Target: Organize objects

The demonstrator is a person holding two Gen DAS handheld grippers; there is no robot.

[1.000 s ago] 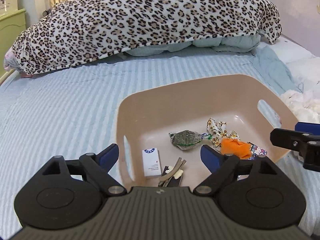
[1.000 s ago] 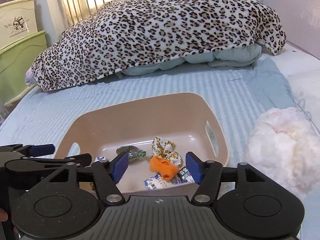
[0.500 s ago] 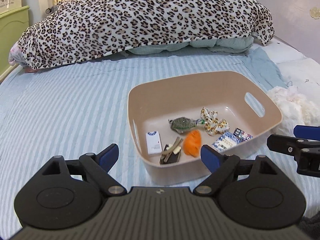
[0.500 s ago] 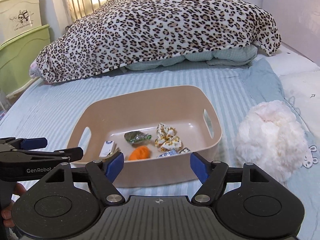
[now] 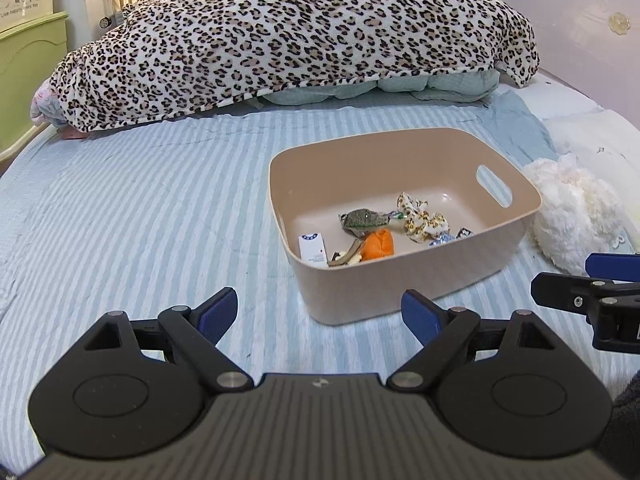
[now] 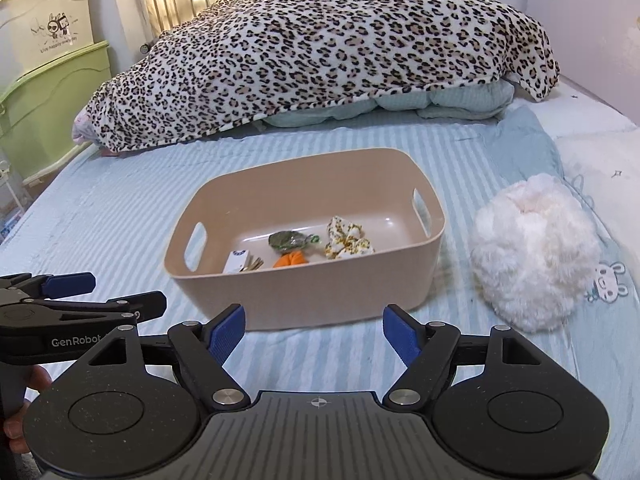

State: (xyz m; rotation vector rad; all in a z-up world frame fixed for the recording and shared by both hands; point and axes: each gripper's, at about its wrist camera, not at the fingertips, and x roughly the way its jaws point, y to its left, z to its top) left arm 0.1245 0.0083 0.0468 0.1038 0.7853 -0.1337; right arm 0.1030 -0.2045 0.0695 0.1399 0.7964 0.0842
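A tan plastic storage bin (image 5: pixel 404 280) sits on a blue-striped bed (image 5: pixel 140 216), right of center in the left wrist view and at mid-frame in the right wrist view (image 6: pixel 304 280). The bin's long axis runs roughly left to right across the right wrist view, with a cut-out handle in each short end wall; in the left wrist view it sits skewed, one rounded corner nearest the camera.

On the bin floor lie a small white card box (image 5: pixel 311 249), an orange cloth piece (image 5: pixel 379 243), a dark green pouch (image 5: pixel 362 219) and a crumpled yellow-patterned cloth (image 5: pixel 420 218). The box stands close against the near-left wall, its long side pointing away from the camera; small printed packets (image 5: pixel 452 237) rest against the near-right wall.

The left hand-held gripper (image 5: pixel 318 314) hovers low in the frame with its blue pads spread wide and nothing between them, short of the bin's near corner. The right hand-held gripper (image 6: pixel 314 332) is likewise wide apart and empty, just short of the bin's near long wall.

A fluffy white plush ball (image 6: pixel 532 252) lies just beside the bin's right end. A leopard-print blanket (image 6: pixel 328 44) is heaped across the top of the frame, well apart from the bin. Open striped sheet stretches to the left of the bin and between it and the blanket.
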